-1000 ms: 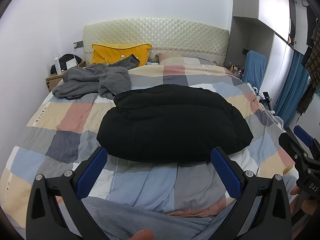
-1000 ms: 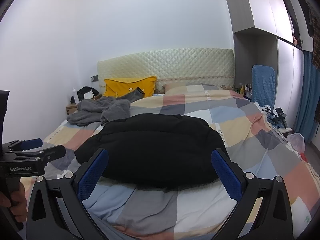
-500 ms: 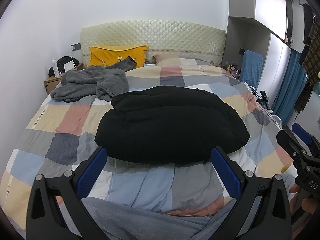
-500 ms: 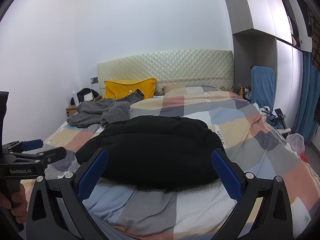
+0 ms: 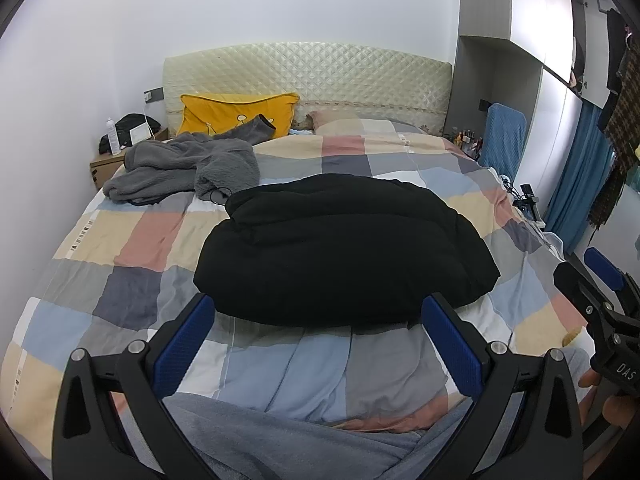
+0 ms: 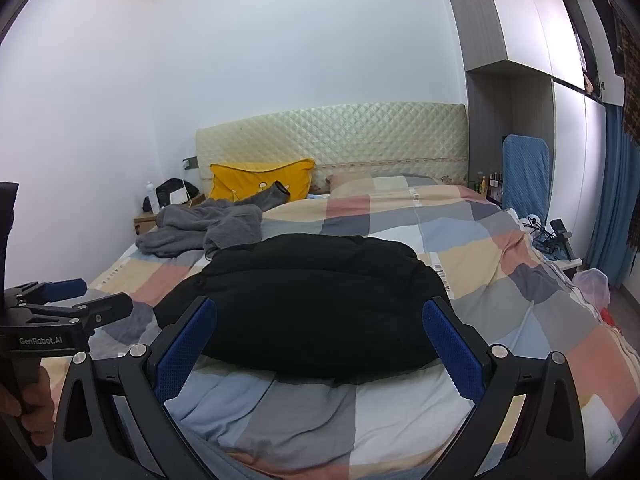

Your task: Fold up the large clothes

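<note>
Left wrist view: left tool (image 5: 318,340) and right tool (image 6: 320,342) wide open, empty, near black jacket (image 5: 344,252). Risk: puffy bundle may spring open when released.

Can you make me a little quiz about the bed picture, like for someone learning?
1. True or false: the left gripper is holding the black coat.
2. Which lies nearer the headboard: the gray robe or the black coat?
3. Fill in: the pillow behind the gray robe is ______.

Key:
1. False. Both the left gripper and the right gripper are open and hold nothing.
2. The gray robe.
3. Yellow.
</note>
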The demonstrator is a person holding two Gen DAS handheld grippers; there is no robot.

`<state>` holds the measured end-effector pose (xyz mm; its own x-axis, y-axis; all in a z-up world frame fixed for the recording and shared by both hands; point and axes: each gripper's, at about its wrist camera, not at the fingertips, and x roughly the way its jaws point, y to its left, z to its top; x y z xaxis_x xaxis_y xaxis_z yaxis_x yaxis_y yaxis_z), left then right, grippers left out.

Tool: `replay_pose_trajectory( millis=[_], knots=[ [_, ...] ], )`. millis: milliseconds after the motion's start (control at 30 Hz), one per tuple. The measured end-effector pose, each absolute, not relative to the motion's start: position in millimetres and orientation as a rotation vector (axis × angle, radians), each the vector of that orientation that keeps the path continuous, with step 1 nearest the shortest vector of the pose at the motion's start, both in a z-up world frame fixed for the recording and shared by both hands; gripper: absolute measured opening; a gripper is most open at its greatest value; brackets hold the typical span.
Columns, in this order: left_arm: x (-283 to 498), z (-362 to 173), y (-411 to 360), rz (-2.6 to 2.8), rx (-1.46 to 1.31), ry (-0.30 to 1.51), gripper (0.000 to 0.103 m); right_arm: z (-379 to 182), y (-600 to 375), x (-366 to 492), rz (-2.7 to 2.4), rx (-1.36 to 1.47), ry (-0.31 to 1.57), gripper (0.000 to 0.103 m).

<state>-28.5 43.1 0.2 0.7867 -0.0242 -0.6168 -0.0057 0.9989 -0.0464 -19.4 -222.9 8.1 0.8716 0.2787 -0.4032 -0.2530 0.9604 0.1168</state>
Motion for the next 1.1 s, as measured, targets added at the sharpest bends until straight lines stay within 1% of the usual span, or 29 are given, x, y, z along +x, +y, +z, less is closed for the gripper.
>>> replay_pose_trajectory(
  millis=[1100],
  knots=[
    [-32.6, -0.5, 40.7, -0.026, -0.053, 0.665, 0.103, 13.6, -223.2, -23.0, 0.257, 0.070, 0.425, 0.103]
  ],
)
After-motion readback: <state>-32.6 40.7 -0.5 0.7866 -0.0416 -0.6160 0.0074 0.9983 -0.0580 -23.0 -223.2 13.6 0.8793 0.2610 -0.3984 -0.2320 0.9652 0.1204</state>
